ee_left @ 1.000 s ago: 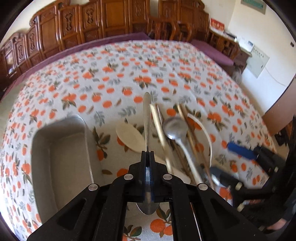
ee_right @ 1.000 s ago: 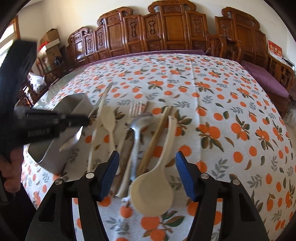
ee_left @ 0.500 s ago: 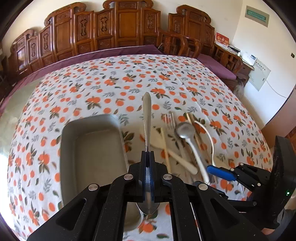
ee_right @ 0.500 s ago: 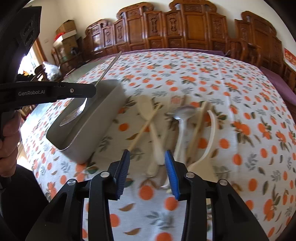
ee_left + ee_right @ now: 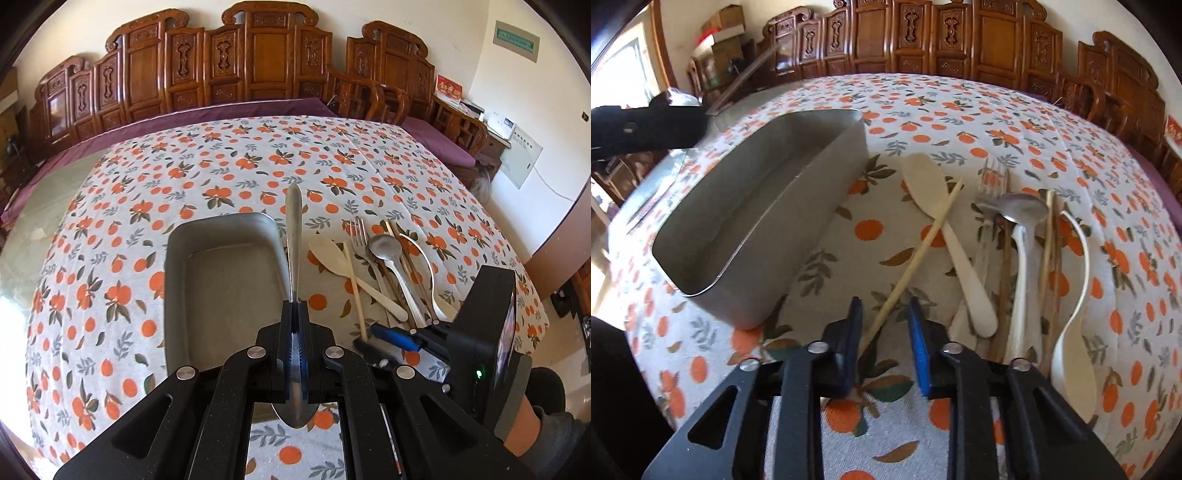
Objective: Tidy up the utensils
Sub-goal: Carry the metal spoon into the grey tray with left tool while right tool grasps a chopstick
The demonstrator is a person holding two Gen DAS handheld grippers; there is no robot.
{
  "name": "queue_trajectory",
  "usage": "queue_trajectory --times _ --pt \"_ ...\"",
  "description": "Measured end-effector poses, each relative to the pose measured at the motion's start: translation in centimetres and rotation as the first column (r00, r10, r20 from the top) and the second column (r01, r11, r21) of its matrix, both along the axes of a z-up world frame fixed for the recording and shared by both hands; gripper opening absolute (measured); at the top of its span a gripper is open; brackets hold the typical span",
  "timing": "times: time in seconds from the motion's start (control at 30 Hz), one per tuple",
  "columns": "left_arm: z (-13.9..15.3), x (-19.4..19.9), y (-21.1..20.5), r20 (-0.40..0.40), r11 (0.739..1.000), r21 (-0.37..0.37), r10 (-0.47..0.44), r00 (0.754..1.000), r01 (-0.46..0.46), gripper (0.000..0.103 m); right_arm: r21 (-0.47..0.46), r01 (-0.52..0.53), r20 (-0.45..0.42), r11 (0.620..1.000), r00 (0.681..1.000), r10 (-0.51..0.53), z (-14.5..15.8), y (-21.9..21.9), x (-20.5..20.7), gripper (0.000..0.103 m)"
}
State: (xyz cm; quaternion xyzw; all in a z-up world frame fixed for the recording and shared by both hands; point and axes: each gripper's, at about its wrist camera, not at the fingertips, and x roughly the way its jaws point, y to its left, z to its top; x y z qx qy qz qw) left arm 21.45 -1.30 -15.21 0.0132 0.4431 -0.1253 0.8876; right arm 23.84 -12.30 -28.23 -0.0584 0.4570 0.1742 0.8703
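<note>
Right wrist: right claw (image 5: 884, 321) closing round chopstick (image 5: 912, 258), contact unclear; left claw (image 5: 294, 314) clamps half-hidden spoon (image 5: 293, 236).

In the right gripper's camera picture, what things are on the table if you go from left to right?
Metal tray → wooden spoon → fork → metal spoon → white ladle.

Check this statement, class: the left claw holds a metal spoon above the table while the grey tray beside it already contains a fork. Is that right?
Not quite. The left claw does hold the metal spoon, but the grey tray is empty; the fork lies on the tablecloth with the other utensils. The left wrist view shows it.
</note>
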Motion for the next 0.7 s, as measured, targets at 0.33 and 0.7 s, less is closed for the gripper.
queue_trajectory --times 0.33,0.7 --pt "-1.1 1.1 1.7 -0.002 0.999 0.019 0.026 1.0 -0.026 0.002 -0.017 0.067 0.038 0.998 0.997 -0.066 1.7 -2.7 -0.2 0.006" --pt "-5.4 3.8 3.8 -0.09 0.994 0.075 0.081 0.993 -0.075 0.002 0.1 0.017 0.108 0.995 0.994 -0.028 6.3 -3.0 -0.8 0.006"
